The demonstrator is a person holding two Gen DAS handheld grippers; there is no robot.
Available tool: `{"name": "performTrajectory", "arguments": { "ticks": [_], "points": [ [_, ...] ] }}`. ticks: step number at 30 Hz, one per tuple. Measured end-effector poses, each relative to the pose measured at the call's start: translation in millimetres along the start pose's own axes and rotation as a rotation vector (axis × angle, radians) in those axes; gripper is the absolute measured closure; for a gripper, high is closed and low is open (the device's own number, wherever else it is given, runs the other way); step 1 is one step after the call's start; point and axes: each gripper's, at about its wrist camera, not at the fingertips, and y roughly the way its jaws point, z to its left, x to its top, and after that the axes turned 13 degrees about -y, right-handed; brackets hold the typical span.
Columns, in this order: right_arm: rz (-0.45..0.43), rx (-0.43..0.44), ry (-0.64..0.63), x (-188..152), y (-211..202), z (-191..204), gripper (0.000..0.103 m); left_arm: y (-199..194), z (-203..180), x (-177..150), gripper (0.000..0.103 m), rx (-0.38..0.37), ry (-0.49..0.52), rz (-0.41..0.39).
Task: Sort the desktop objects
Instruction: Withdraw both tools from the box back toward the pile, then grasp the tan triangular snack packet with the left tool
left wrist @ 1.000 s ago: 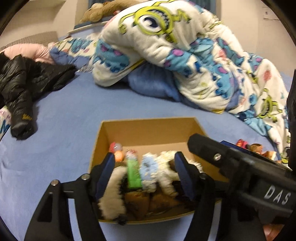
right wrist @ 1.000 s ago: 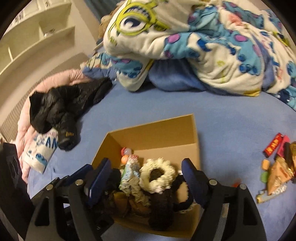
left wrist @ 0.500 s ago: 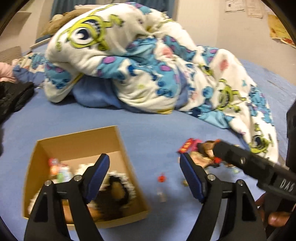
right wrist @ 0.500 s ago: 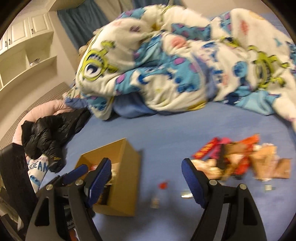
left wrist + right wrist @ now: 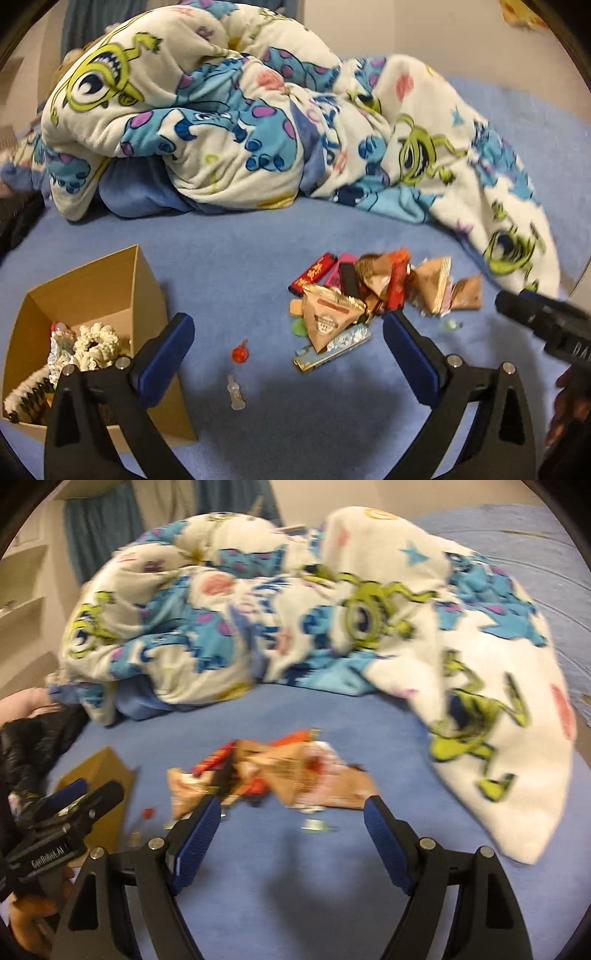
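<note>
Both the left gripper (image 5: 288, 354) and the right gripper (image 5: 291, 821) are held spread and empty, aimed at the heap of snack packets (image 5: 373, 291) lying on the blue bedsheet (image 5: 229, 258), presumably for a pick; the cardboard box (image 5: 92, 288) is set to the left, already partly filled.

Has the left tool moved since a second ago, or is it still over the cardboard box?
Yes. The left tool has swung right, off the cardboard box, which now sits at its left, and faces the snack pile.
</note>
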Motion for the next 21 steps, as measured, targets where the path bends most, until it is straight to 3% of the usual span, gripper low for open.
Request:
{"name": "performTrajectory", "arguments": {
  "ticks": [14,21],
  "points": [
    [0.085,-0.049,0.013,0,24,-12,0.021,16,-14,-7,0.000,0.003,0.027,0.045],
    [0.111,-0.053,-0.033,9,56,-7,0.021,37,-19,7,0.000,-0.008,0.039,0.047]
  ]
}}
